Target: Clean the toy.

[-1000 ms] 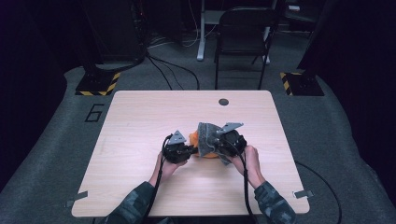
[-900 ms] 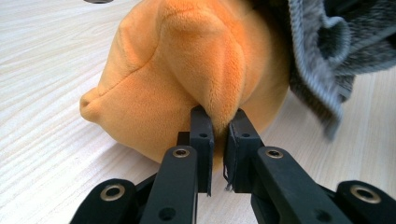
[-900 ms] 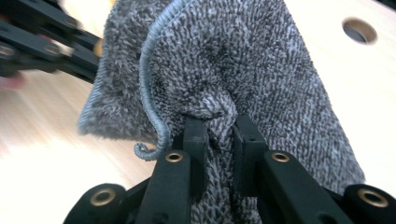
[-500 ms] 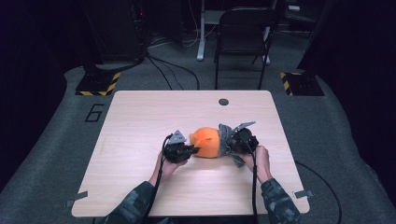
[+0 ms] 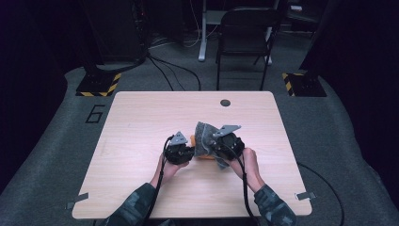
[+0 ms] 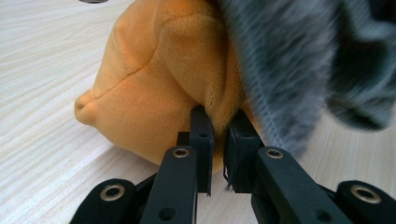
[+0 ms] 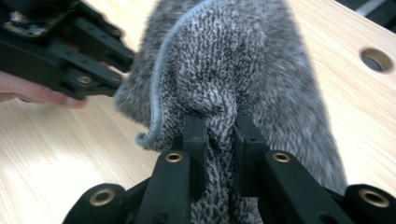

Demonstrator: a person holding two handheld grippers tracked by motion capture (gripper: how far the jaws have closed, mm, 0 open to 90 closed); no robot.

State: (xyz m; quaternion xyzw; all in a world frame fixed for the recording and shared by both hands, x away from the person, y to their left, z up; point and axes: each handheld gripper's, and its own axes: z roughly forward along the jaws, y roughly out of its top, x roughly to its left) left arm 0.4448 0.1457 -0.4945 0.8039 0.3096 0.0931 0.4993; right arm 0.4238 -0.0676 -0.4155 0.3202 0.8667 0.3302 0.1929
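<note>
Pulling a grey knit sock (image 7: 243,60) over an orange plush toy (image 6: 154,88), both jaws stayed clamped: left gripper (image 6: 218,135) on plush, right gripper (image 7: 215,135) on knit; next, stretching it further across.

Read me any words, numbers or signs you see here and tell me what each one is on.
"6": a big dark number on the grey floor mat, left of the table.
Yellow and black warning stripes, no words: on two floor bases.
No lettering shows on the orange plush toy, grey knit cloth or grippers.
</note>
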